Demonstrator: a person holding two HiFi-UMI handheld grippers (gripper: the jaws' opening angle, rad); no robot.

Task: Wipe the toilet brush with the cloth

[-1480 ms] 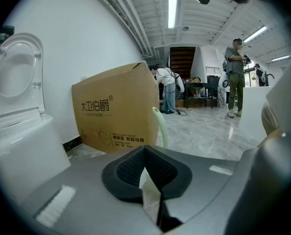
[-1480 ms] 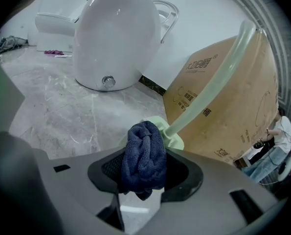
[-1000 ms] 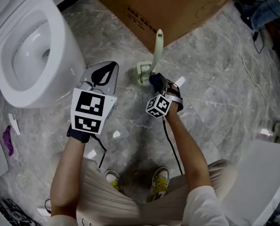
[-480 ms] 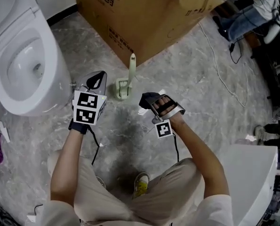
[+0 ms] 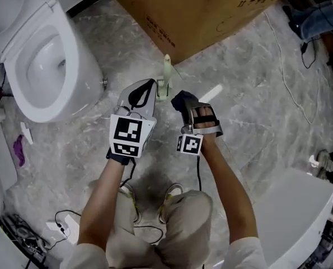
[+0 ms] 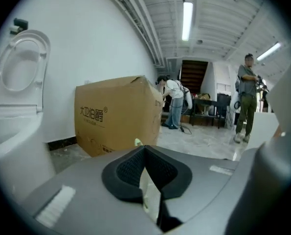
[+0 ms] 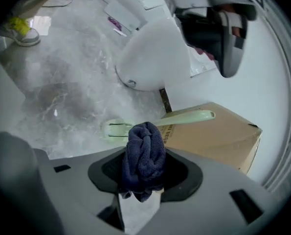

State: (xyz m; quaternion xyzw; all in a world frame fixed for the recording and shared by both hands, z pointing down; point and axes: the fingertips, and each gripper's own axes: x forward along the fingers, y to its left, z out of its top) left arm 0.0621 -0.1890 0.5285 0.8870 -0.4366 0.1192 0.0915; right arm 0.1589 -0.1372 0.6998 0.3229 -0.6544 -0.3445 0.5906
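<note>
Blue cloth (image 7: 144, 151) clenched in right claw (image 7: 145, 166) near green toilet brush (image 7: 184, 117); left claw (image 6: 144, 152) closed, empty

A soft, fuzzy, dark blue cloth (image 7: 144, 153) is seen. The toilet brush (image 7: 189, 117) is made of smooth, pale green plastic. At 12 o'clock a matt brown cardboard box (image 5: 200, 10) is seen, and at 10 o'clock a shiny white toilet (image 5: 79, 66). The floor (image 5: 256, 105) is made of shiny grey stone.

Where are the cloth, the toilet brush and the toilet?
cloth (image 7: 144, 155), right gripper view: its bunched middle, between the jaws.
toilet brush (image 7: 184, 117), right gripper view: its pale green handle.
toilet (image 5: 85, 72), head view: the bowl's outer wall.
</note>
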